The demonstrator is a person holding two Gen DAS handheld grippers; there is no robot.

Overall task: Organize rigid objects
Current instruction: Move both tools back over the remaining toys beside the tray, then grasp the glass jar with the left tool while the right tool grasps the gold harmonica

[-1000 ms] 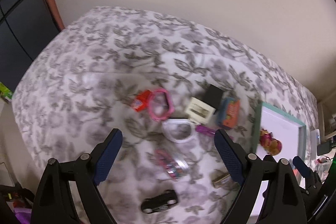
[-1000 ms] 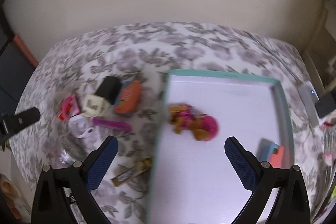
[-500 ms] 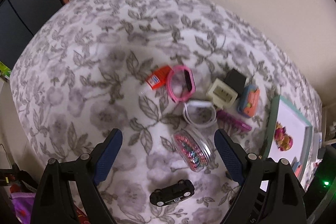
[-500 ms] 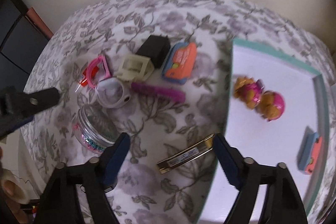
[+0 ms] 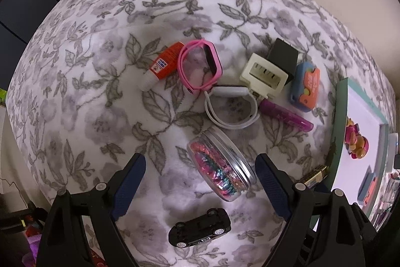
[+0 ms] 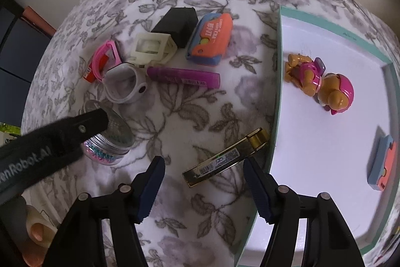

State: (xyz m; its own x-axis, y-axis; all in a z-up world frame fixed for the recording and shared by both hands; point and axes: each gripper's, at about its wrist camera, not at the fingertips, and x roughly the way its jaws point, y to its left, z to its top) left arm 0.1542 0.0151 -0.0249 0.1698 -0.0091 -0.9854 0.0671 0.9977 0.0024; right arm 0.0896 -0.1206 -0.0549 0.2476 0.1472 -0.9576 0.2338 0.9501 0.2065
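Small rigid objects lie on a floral cloth. My left gripper (image 5: 200, 182) is open, its fingers on either side of a clear jar of glitter (image 5: 221, 167) lying on its side, with a black toy car (image 5: 200, 230) just below. My right gripper (image 6: 203, 185) is open above a gold bar-shaped item (image 6: 225, 158) beside the white tray (image 6: 277, 91). The tray holds a toy pup figure (image 6: 322, 80) and an orange-blue case (image 6: 383, 162). The left gripper arm (image 6: 50, 142) partly covers the jar (image 6: 110, 139) in the right wrist view.
A cluster lies further out: pink watch (image 5: 200, 66), white watch (image 5: 231, 104), red tube (image 5: 162, 64), cream block (image 5: 263, 73), black box (image 5: 283, 56), orange-blue case (image 5: 306, 86), purple stick (image 5: 285, 115). A wall runs behind the table.
Both grippers have moved down and closer to the table. The left now has the jar between its fingers; the right has shifted left from over the tray to the gold item.
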